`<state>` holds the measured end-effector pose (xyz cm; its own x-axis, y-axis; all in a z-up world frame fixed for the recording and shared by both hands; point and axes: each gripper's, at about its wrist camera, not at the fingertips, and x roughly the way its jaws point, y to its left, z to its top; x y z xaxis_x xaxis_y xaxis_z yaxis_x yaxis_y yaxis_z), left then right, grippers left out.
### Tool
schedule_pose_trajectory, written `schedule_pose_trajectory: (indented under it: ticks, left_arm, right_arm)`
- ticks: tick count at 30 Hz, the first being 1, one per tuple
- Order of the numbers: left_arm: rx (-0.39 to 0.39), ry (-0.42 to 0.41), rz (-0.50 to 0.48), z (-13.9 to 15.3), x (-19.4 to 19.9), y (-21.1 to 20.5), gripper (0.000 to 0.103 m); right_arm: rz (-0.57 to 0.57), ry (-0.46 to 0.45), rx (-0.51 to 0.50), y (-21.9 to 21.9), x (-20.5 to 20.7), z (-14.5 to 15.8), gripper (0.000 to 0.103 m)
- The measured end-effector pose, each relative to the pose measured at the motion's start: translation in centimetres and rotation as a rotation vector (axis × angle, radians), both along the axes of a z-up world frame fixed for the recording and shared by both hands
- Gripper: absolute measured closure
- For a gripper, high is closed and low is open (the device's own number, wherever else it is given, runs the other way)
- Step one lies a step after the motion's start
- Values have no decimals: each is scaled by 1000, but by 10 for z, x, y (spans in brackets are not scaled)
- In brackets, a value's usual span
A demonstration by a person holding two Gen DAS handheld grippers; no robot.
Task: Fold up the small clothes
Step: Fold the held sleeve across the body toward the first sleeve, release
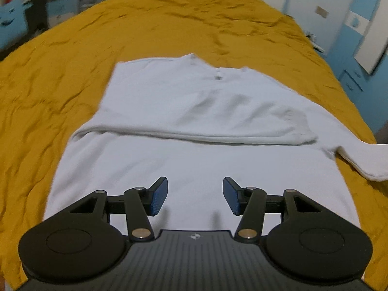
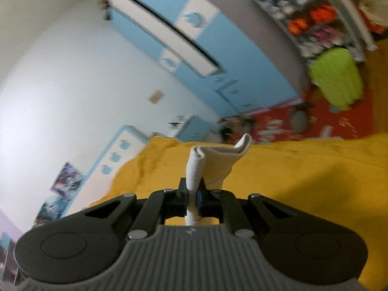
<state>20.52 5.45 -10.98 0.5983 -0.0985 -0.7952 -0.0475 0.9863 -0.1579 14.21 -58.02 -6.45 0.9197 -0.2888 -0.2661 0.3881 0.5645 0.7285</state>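
On the mustard bedspread (image 1: 48, 77), a wrinkled, soft cloth, lies the white shirt (image 1: 184, 126), front up, smooth knit. Nearest over its lower part hangs the left gripper (image 1: 195, 195): black linkage arms, ribbed blue pads (image 1: 160, 195), jaws wide apart, nothing between them, not touching the fabric. Past it one sleeve is folded flat across the shirt's chest, its cuff (image 1: 300, 128) ribbed. The other sleeve (image 1: 363, 162) sticks out to the shirt's right onto the bedspread. Farther on, the collar (image 1: 218, 72) shows small buttons, blurred. Right gripper (image 2: 194, 198): jaws pinched tight on a white ribbed sleeve end, which stands up from them in a curled fold above the bedspread. Beyond the shirt: white wall, blue cupboards (image 2: 218, 48), all blurred.
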Motion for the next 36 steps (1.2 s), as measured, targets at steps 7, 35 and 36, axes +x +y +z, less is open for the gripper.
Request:
schedule_pose_trajectory:
  ticks: [7,35,36]
  left_arm:
    - [-12,16,55,1,0,42,41]
    - [-50,-12,276,6,-66,208,41]
    - [-52,-9,278,5,-65,210,41]
  right_arm:
    - [159,-102,-103,94,52,77,101]
    - [1256,162,-703,681,139,-22,27]
    - [1262,173,-699,680,133,-25,26]
